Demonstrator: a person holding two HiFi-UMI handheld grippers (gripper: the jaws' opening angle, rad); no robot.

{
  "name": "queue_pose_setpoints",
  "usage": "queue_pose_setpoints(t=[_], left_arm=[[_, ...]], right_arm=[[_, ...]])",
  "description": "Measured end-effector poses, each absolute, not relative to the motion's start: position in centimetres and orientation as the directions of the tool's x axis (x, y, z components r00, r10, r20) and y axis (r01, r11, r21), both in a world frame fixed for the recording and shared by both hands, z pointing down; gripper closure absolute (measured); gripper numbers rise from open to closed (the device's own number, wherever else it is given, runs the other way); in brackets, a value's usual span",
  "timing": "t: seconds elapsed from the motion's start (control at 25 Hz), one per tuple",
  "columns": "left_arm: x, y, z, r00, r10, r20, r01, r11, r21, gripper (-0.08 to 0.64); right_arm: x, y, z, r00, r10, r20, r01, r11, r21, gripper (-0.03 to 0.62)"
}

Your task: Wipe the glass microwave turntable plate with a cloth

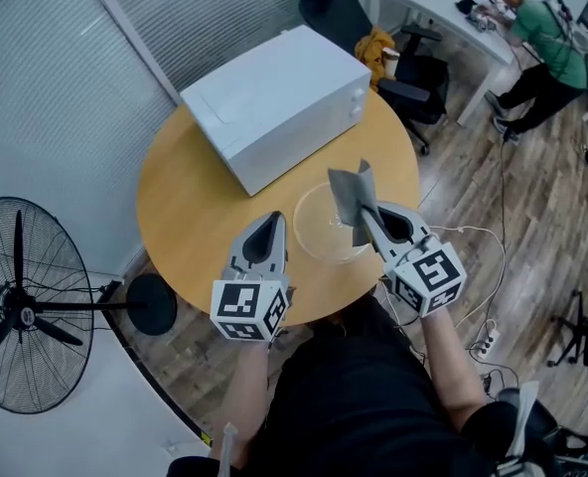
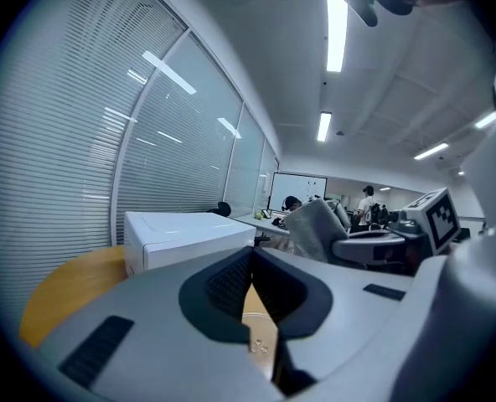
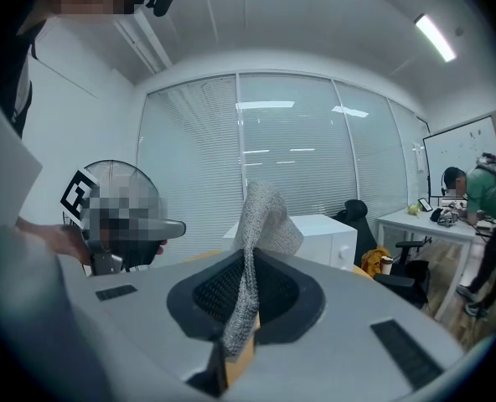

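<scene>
My left gripper: jaws together, nothing between them, pointing forward. My right gripper: alongside it, jaws clamped on the cloth.

Clear glass plate flat on table; grey crumpled cloth upright above it.

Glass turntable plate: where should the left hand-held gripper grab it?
Probably the plate's thin near-left rim, coming in low from the left hand-held gripper's side, jaws opened first. The plate lies flat on the table, so only its rim can be pinched; the right hand-held gripper holds the cloth over the right side.
</scene>
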State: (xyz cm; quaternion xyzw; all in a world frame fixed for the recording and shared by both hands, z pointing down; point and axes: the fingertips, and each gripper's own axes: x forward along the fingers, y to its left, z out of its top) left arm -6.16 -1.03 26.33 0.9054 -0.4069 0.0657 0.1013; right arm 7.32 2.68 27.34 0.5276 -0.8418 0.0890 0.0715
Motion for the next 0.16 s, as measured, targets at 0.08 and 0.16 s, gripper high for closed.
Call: queue_pose_setpoints(t=[0.08, 0.16], left_arm=[[-6.16, -1.11, 26.38, 0.655, -0.728, 0.204, -0.755, -0.644, 0.125, 0.563], [-6.15, -1.18, 26.43, 0.649, -0.732, 0.207, -0.759, -0.639, 0.122, 0.563]], right_arm=[[7.5, 2.63, 27.44, -0.433, -0.875, 0.219, -0.901, 0.427, -0.074, 0.571], [7.63, 2.59, 27.52, -0.435, -0.873, 0.221, -0.9, 0.43, -0.074, 0.571]])
